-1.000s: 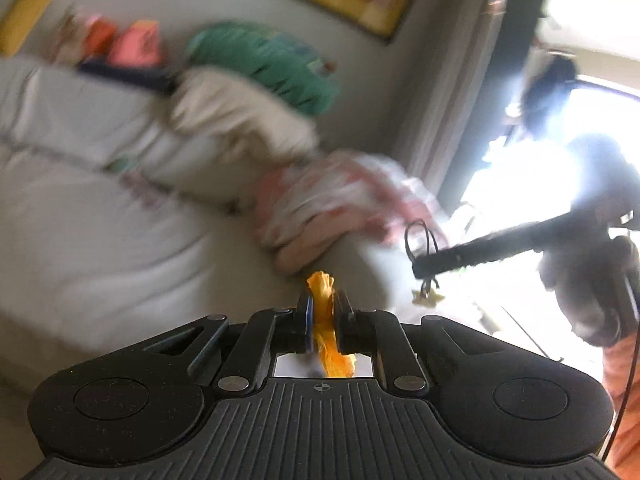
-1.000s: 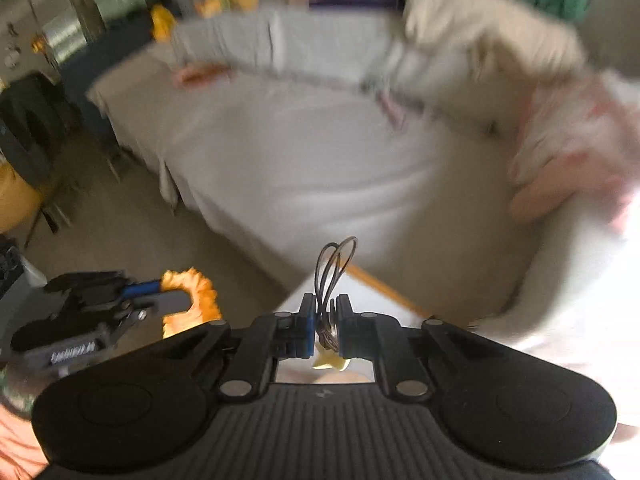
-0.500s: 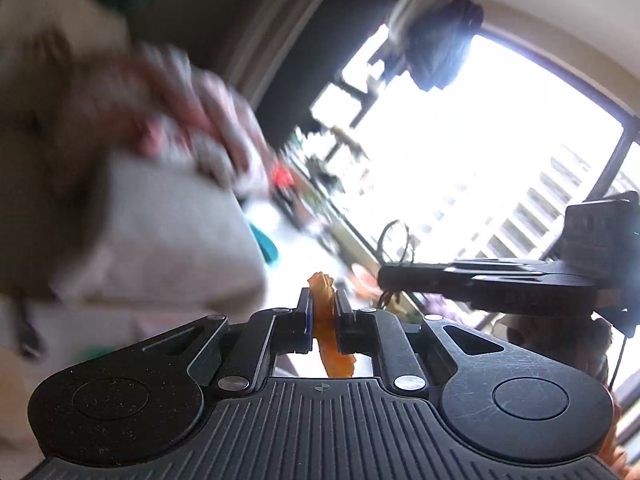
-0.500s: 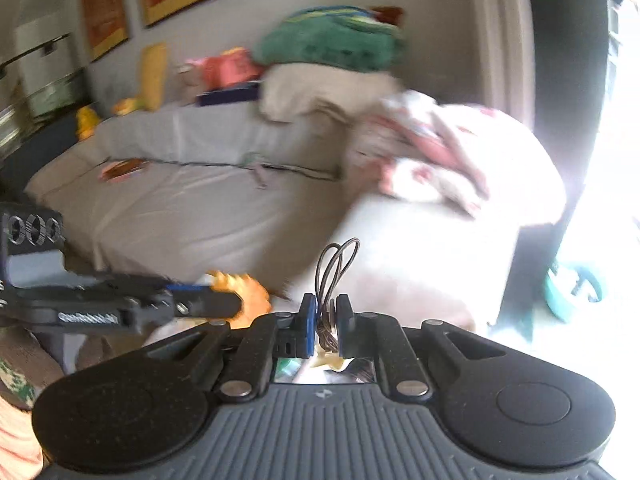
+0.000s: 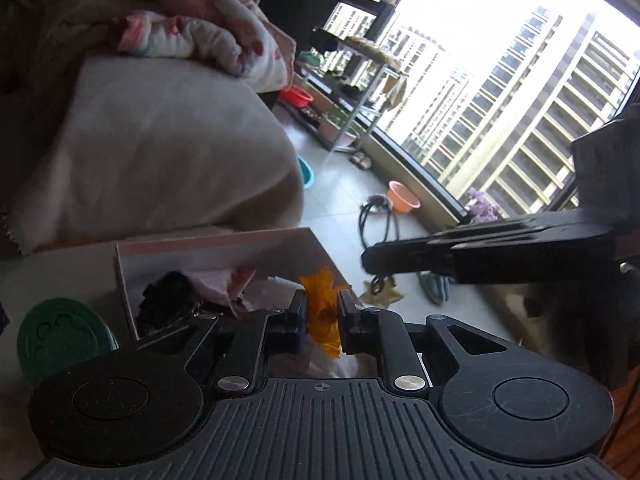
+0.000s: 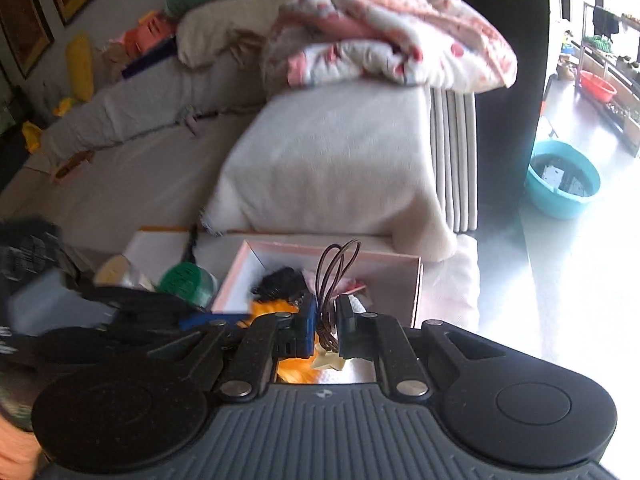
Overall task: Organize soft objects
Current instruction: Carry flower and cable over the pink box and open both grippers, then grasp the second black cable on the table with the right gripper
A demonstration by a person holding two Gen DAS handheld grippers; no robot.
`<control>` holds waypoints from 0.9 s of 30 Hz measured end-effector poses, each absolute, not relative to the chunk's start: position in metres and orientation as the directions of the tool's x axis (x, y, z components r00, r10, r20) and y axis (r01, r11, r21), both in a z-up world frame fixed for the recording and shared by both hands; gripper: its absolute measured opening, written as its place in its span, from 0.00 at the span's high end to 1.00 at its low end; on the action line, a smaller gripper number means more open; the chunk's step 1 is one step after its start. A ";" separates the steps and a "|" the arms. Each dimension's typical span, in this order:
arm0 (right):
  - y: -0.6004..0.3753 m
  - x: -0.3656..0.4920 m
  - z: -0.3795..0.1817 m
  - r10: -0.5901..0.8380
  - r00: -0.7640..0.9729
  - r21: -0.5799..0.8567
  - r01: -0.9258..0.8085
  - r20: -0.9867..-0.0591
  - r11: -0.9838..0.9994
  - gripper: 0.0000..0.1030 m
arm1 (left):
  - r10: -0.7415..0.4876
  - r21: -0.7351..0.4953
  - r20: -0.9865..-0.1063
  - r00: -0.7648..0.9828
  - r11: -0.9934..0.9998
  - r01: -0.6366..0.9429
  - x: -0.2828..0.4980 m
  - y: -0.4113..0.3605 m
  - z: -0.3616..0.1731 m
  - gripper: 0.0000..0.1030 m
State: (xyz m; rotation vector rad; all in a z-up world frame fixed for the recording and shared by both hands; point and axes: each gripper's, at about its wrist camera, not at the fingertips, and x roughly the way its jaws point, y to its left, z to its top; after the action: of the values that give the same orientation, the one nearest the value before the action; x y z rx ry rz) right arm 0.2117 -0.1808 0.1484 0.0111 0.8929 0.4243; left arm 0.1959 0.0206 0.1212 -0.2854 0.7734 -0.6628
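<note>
1. Bright daylight fills a living room: a pale sofa (image 6: 160,168) runs off to the left ahead of the right gripper, and a big window (image 5: 500,92) with apartment towers outside fills the upper right ahead of the left gripper.
2. A white blanket (image 6: 336,160) drapes over the sofa arm straight ahead of the right gripper, with a crumpled pink-and-white quilt (image 6: 392,48) piled on top of it.
3. An open pink box (image 6: 400,276) sits just below and in front of both grippers, at the foot of the draped sofa arm.
4. Inside the box lie a black soft item (image 6: 280,284) and some pinkish fabric (image 5: 224,284).
5. The left gripper (image 5: 322,312) has its fingers pressed against an orange fluffy piece (image 5: 322,308), pinching it over the box's near right corner.
6. The right gripper (image 6: 326,328) is closed on a looped brown cord (image 6: 338,276); the loops stand up above its fingertips, and a small cream star-shaped charm (image 6: 328,360) hangs beneath them.
7. Seen from the left gripper, the right gripper reaches in from the right, level with the box's far edge, with cord and charm dangling.
8. A round green lid (image 5: 60,340) rests to the left of the box, beside the left gripper.
9. A blue basin (image 6: 564,180) stands on the tiled floor, well off to the right of the right gripper.
</note>
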 end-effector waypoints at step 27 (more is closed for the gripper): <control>-0.174 0.185 0.145 0.219 0.683 -0.011 -0.316 -0.697 0.949 0.64 | -0.588 -0.559 -0.461 0.665 0.774 0.297 0.197 0.066 0.113 0.51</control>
State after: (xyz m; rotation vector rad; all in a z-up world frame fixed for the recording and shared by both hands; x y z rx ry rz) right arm 0.1851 -0.1742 0.1451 -0.1345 0.7624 0.3007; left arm 0.1972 0.0659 0.1133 -0.4667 0.6746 -0.5203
